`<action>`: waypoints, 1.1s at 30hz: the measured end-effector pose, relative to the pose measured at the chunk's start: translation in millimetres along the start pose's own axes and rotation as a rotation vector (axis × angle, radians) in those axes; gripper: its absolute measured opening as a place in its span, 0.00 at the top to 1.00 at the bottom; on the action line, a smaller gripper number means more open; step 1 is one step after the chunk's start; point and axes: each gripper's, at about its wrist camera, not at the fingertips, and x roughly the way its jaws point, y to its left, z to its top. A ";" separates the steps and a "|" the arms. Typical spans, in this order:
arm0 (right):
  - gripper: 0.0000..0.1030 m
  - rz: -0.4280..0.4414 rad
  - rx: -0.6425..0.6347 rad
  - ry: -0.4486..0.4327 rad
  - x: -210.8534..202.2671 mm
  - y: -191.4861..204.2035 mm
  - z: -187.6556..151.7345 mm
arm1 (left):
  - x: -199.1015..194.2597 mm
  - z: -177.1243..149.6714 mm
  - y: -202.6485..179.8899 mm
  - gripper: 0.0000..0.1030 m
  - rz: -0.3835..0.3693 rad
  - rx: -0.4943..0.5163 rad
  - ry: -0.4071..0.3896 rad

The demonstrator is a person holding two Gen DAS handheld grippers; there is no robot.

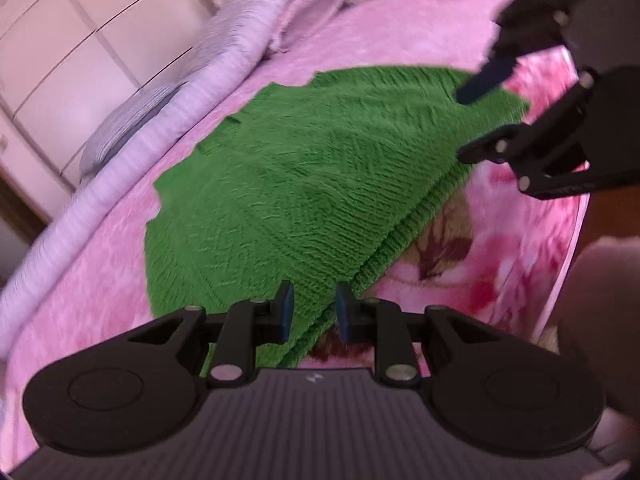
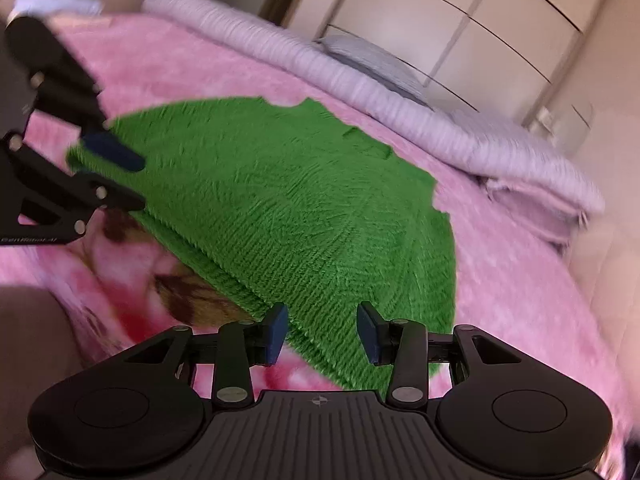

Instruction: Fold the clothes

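A green knitted garment [image 1: 304,168] lies folded on a pink fluffy blanket [image 1: 400,32], its doubled edge running along the near side. My left gripper [image 1: 315,308] hovers open over that near edge, and green knit shows in the gap between its blue pads [image 1: 285,312] without being pinched. My right gripper [image 2: 323,328] stands open, wider, over the garment [image 2: 280,200] near its other front corner. Each gripper shows in the other's view, the right gripper [image 1: 476,120] at the garment's far right corner and the left gripper [image 2: 128,178] at its left corner.
A rolled lilac duvet [image 1: 168,120] and a grey pillow [image 1: 120,124] lie along the far side of the bed, with cream cupboard doors [image 2: 480,12] behind. A floral print [image 1: 444,248] marks the blanket. A hand [image 1: 604,292] holds a gripper at the frame edge.
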 end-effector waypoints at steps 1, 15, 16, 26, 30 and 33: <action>0.59 0.001 -0.037 0.007 5.3 2.8 -2.5 | 3.3 -0.8 -4.8 0.79 0.011 0.036 -0.002; 0.59 -0.125 -0.331 -0.050 37.3 26.8 -32.4 | 17.3 -16.7 -49.7 0.78 0.145 0.521 -0.060; 0.60 -0.124 -0.351 -0.051 37.6 28.4 -33.6 | 17.3 -18.6 -50.7 0.78 0.148 0.547 -0.065; 0.60 -0.154 -0.417 -0.064 43.3 34.4 -38.4 | 34.1 -12.3 -46.3 0.76 0.167 0.505 -0.098; 0.60 -0.169 -0.432 -0.069 49.7 27.5 -35.9 | 34.8 -14.8 -36.7 0.75 0.186 0.483 -0.088; 0.61 -0.164 -0.424 -0.081 49.5 20.5 -37.2 | 34.1 -25.4 -32.4 0.76 0.222 0.492 -0.074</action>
